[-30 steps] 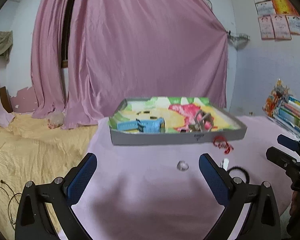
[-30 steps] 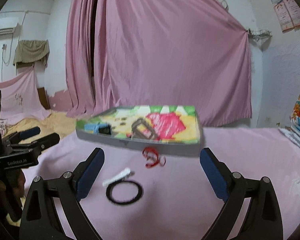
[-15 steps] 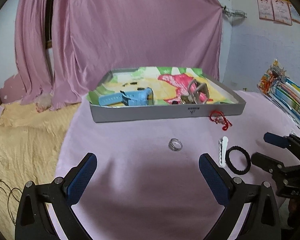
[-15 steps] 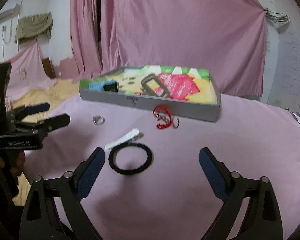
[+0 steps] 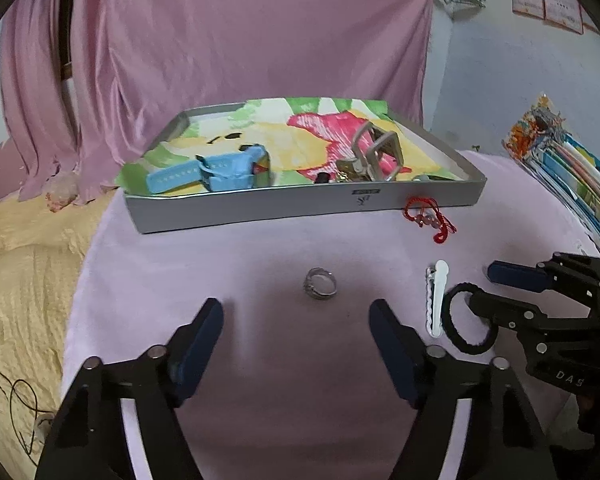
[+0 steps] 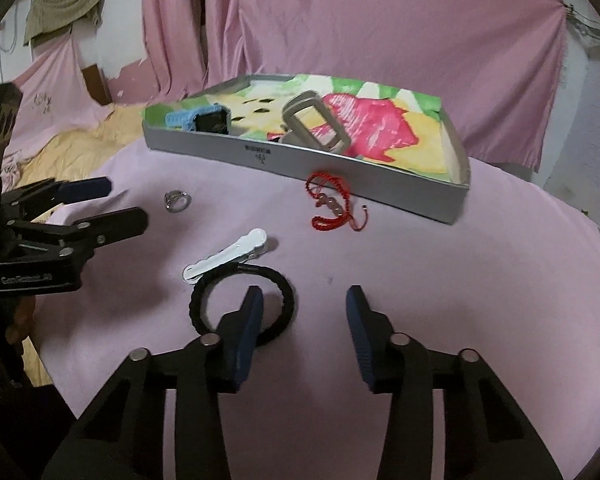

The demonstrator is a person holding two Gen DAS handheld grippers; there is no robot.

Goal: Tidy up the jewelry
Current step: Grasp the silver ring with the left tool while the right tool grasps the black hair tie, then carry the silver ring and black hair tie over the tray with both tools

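A black braided bracelet (image 6: 242,308) lies flat on the pink-covered bench (image 6: 460,264), its near arc partly hidden behind the left finger of the right tool (image 6: 304,312), which hangs spread wide with nothing between its pads. Touching the bracelet's far edge is a white hair clip (image 6: 230,254). Beyond these, a red cord bracelet (image 6: 332,204) lies just beside the front wall of a grey tray (image 6: 380,184). Inside the tray, on a colourful printed liner, sit a blue watch (image 5: 216,170) and a beige buckle-like strap (image 5: 374,152).

A silver ring (image 5: 320,284) rests alone on the cloth, just ahead of the left tool (image 5: 296,320), whose fingers are also spread and empty. Pink curtains (image 5: 220,40) hang behind the bench, a yellow blanket (image 5: 24,272) lies to its left, and stacked books (image 5: 572,176) lie to its right.
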